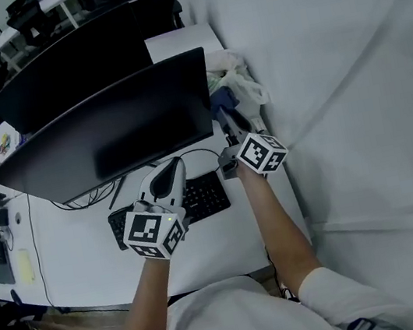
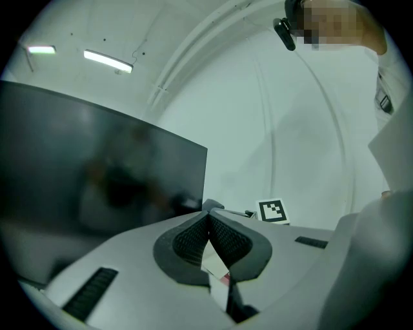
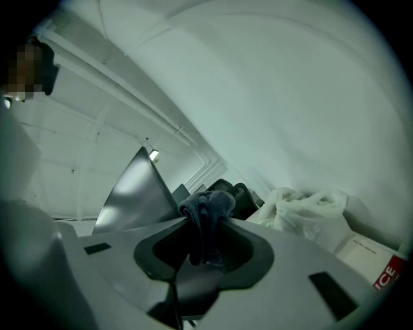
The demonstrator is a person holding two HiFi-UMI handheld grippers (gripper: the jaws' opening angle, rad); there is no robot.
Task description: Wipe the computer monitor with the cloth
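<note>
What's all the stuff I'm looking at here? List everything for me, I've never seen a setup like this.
front monitor: one, black, screen dark, on the desk
rear monitor: one, black, behind the front one
keyboard: one, black, on the desk below the front monitor
cables: several, black, under the front monitor
plastic bag: one, white, far right of the desk by the wall
desk: one, white
cloth: one, dark blue, pinched in the right gripper
left gripper: one, white and grey, jaws shut on nothing, over the keyboard
right gripper: one, white and grey, shut on the cloth, at the front monitor's right edge
</note>
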